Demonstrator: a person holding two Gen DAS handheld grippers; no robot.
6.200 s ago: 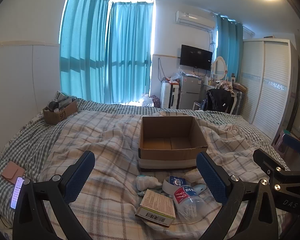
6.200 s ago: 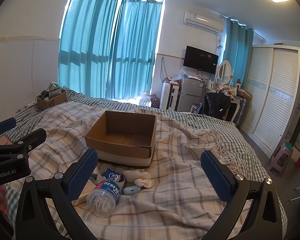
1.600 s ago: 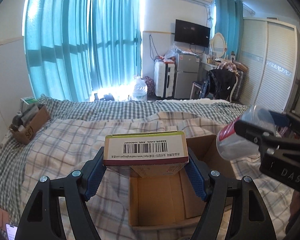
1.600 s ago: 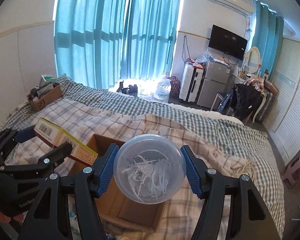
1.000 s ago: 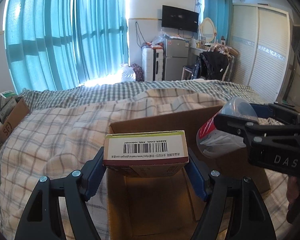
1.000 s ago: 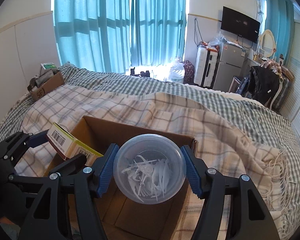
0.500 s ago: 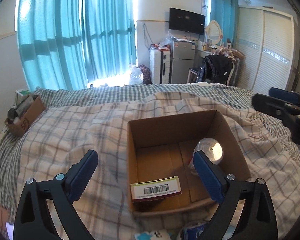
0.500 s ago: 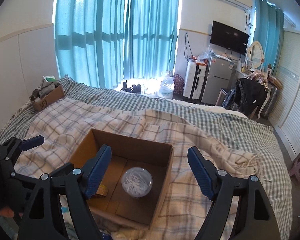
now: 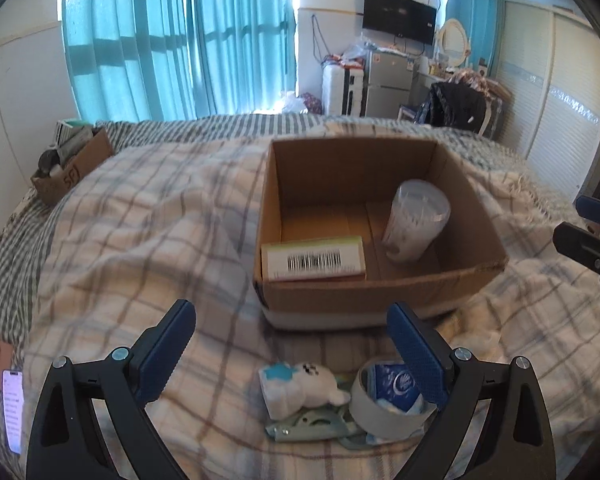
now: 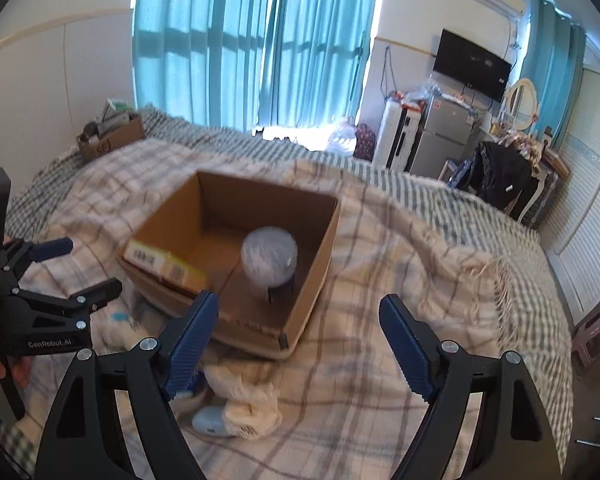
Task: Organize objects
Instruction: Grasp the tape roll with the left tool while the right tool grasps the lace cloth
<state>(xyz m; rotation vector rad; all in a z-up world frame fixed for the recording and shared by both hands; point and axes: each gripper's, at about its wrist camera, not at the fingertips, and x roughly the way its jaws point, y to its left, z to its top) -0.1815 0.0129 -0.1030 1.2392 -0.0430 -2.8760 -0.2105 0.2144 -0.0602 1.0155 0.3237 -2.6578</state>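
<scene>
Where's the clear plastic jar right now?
In the left wrist view, the clear plastic jar stands inside the brown cardboard box, right of the flat barcoded carton.

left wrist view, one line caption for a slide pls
Open left gripper above plush toy and tape roll; cardboard box holds barcoded carton and plastic jar.

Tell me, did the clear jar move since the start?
Yes. The jar lay on the blanket in front of the box; now it stands inside the box, right of the carton.
</scene>
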